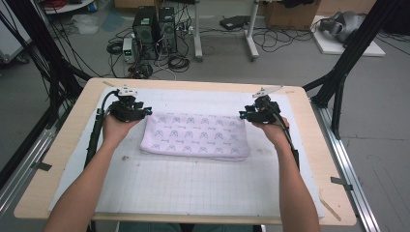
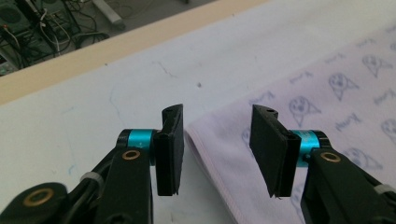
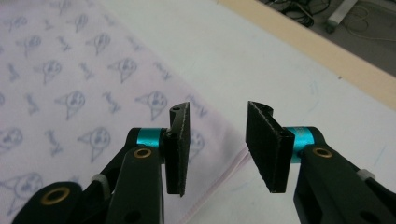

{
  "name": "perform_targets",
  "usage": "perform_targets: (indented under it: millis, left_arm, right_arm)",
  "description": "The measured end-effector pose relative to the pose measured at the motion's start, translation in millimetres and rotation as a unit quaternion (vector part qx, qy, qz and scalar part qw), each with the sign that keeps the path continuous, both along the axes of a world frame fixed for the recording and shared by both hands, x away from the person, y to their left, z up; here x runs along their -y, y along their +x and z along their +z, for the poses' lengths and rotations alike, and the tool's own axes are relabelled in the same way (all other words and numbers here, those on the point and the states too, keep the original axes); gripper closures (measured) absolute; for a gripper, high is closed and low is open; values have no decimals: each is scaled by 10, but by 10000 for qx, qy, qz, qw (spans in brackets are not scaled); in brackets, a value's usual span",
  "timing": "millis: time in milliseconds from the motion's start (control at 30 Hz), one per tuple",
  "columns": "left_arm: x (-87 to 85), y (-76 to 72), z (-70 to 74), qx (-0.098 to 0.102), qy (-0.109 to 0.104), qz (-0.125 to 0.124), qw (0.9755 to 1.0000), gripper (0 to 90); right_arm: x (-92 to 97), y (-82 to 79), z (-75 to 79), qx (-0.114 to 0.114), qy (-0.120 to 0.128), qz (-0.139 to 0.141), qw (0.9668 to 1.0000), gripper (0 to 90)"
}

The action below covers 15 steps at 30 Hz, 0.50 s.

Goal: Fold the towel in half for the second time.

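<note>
Black rubber-faced fingers [image 2: 170, 149] of the left gripper [image 2: 219, 149] stand apart with nothing between them, straddling the far left corner of a folded cloth [image 2: 322, 116]; the hem runs up through the gap. The right gripper [image 3: 219, 147] is likewise released, its fingers [image 3: 180, 149] spread over the cloth's far right corner, where the layered hem edge shows just below the gap. From the high view, the left gripper [image 1: 129, 109] and right gripper [image 1: 260, 112] sit at the two far corners of the cloth [image 1: 196, 136], each held in a hand whose forearm comes in from the near edge.

The cloth is pale lilac with small printed faces and script, folded into a flat rectangle of several layers. It lies on the white gridded mat [image 1: 193, 193] that covers the wooden counter [image 1: 58, 159], a little beyond the middle and nearer the far edge.

It looks light, soft and limp, so it would likely sag and the layers slip apart if lifted by one point. The two far corners, pinched through all layers at the hem, seem the sensible hold. The fingers would need to come low to catch the bottom layer off the mat.
</note>
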<state>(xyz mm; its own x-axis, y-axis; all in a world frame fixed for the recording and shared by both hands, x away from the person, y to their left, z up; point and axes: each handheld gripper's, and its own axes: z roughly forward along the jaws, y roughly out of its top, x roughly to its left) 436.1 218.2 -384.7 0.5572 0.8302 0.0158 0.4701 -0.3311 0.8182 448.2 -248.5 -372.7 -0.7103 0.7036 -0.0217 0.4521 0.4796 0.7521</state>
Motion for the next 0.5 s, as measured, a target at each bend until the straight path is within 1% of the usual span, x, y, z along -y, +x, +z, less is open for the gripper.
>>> perform_targets:
  millis: [33,67,133,167,200,233,267,300,367,400,433,467,500]
  left_arm:
    - [-4,-54,-34,-1,-11,-112,9999,571]
    - [0,-105,-63,-28,-14,-202,9998,596]
    - [13,-210,-120,-50,19,-429,9991,641]
    - [33,-274,-158,-141,137,-552,9983,657]
    - [42,-341,-189,-90,162,-646,9977,669]
    - [48,-403,-217,-85,92,-766,9970,707]
    - [55,-460,-245,-90,86,-834,9964,727]
    - [57,-498,-267,-102,133,-884,9959,738]
    - [48,-585,-340,-109,220,-921,9955,744]
    - [29,-607,-368,-156,229,-924,9953,744]
    - [12,-621,-386,-242,289,-954,9947,743]
    - [5,-645,-408,-220,321,-937,9948,740]
    - [-11,-671,-427,-187,310,-936,9949,738]
  right_arm:
    - [-2,-22,-24,-22,12,19,10000,596]
    - [2,-67,-64,-76,87,27,9999,596]
    - [2,-157,-131,-195,70,72,9998,597]
    - [3,-195,-158,-214,47,105,9997,601]
    - [2,-262,-201,-279,33,160,9995,602]
    - [5,-315,-231,-298,29,190,9994,604]
    - [4,-372,-261,-316,92,207,9992,611]
    - [0,-424,-292,-321,106,259,9991,617]
    - [-21,-518,-347,-378,50,316,9988,618]
    - [-31,-551,-380,-382,66,378,9985,619]
    - [-44,-582,-406,-395,17,437,9983,619]
    - [-54,-612,-424,-394,-39,472,9981,619]
    - [-58,-635,-447,-383,-31,484,9981,619]
